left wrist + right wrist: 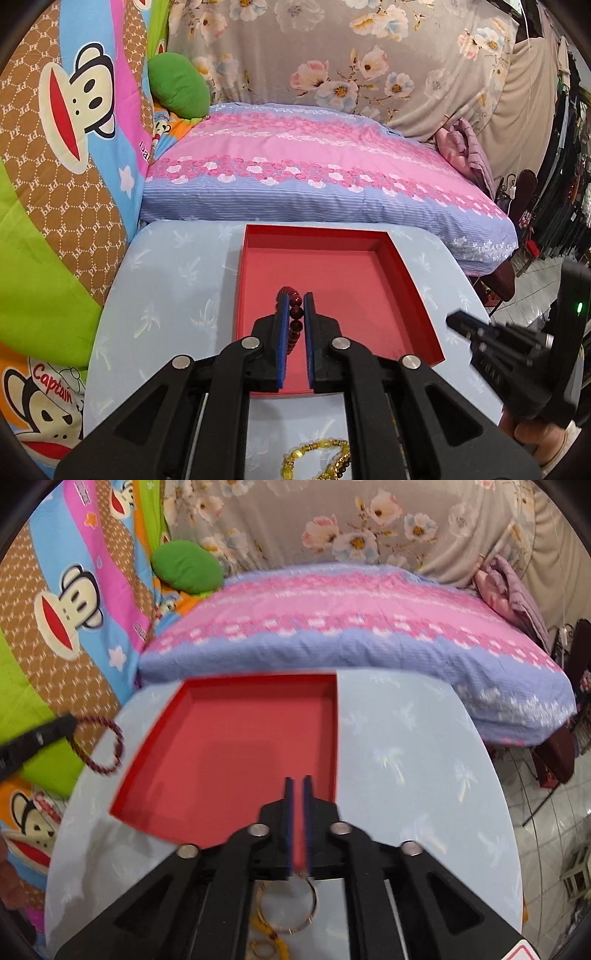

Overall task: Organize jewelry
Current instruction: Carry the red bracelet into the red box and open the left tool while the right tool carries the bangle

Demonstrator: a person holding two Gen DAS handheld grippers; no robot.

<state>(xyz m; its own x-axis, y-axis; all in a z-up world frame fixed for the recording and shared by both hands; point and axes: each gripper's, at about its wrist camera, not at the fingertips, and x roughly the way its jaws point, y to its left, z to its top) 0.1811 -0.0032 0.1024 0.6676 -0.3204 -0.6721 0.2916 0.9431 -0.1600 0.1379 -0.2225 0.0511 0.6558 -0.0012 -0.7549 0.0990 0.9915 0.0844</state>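
A shallow red box lies open on the pale blue table; it also shows in the right wrist view. My left gripper is shut on a dark red bead bracelet and holds it over the box's near part. In the right wrist view the bracelet hangs from the left gripper's tip beside the box's left edge. My right gripper has its jaws nearly together with nothing between them, above the box's near right corner. A yellow bead bracelet and a silver ring bangle lie under the grippers.
A pink and purple pillow lies just behind the table. A cartoon monkey quilt rises on the left with a green cushion. A floral sheet hangs at the back. Tiled floor drops off on the right.
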